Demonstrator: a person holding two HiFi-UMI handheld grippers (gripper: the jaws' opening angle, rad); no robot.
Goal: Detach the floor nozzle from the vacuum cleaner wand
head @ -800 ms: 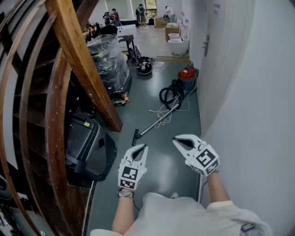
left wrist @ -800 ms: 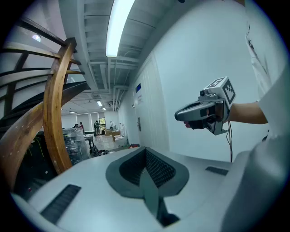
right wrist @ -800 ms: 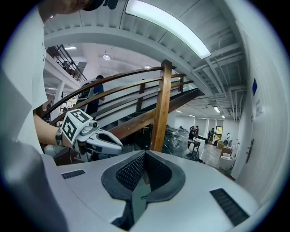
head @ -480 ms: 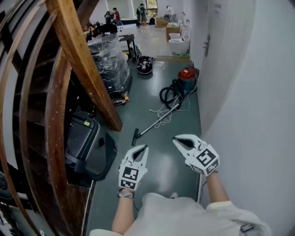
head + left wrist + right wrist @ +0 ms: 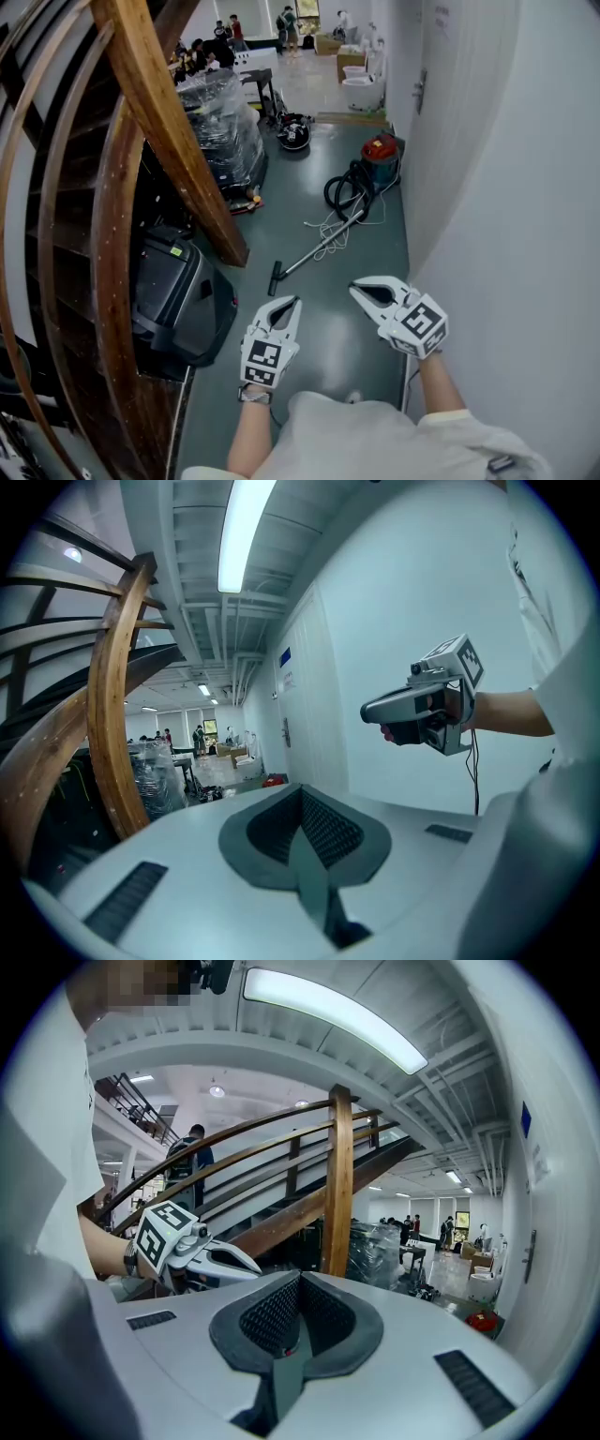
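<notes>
Ahead on the grey floor, the floor nozzle lies near the left claw, closer to it than to the right claw, its wand slanting away rightward toward the vacuum cleaner, while both claws are closed tight with nothing between them.

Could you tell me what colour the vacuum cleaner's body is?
Red; the vacuum cleaner body shows best in head view.

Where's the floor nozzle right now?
Head view: the floor nozzle lies on the floor at the near end of the wand, just ahead of the left gripper, right of the wooden stair beam.
</notes>
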